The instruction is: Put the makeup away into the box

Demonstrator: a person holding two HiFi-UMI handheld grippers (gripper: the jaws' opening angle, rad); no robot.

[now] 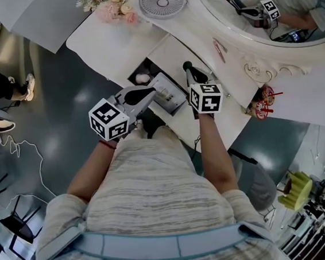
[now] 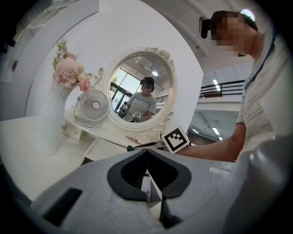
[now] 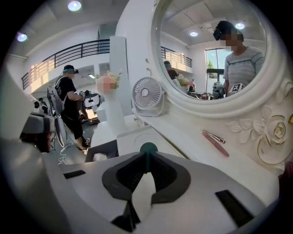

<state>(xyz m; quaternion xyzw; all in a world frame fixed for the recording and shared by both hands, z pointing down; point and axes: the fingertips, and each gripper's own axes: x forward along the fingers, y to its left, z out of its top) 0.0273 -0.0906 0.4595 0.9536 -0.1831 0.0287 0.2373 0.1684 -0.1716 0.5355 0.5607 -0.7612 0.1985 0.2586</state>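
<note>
Green-tipped stick (image 3: 149, 147) clamped in right gripper (image 3: 147, 156) above tabletop (image 1: 113, 45) beside box (image 1: 171, 99); left gripper (image 2: 146, 153) closed.

Left tongs (image 2: 146, 152) closed; right tongs (image 3: 147, 156) pinch a green-tipped stick (image 3: 149, 147).

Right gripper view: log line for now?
right gripper: jaws shut on green-tipped makeup stick | left gripper: jaws shut | pink item: not put away

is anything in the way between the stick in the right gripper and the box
Nothing visible. The right gripper holds the stick; the open box lies ahead on its left, only bare white surface between.
</note>
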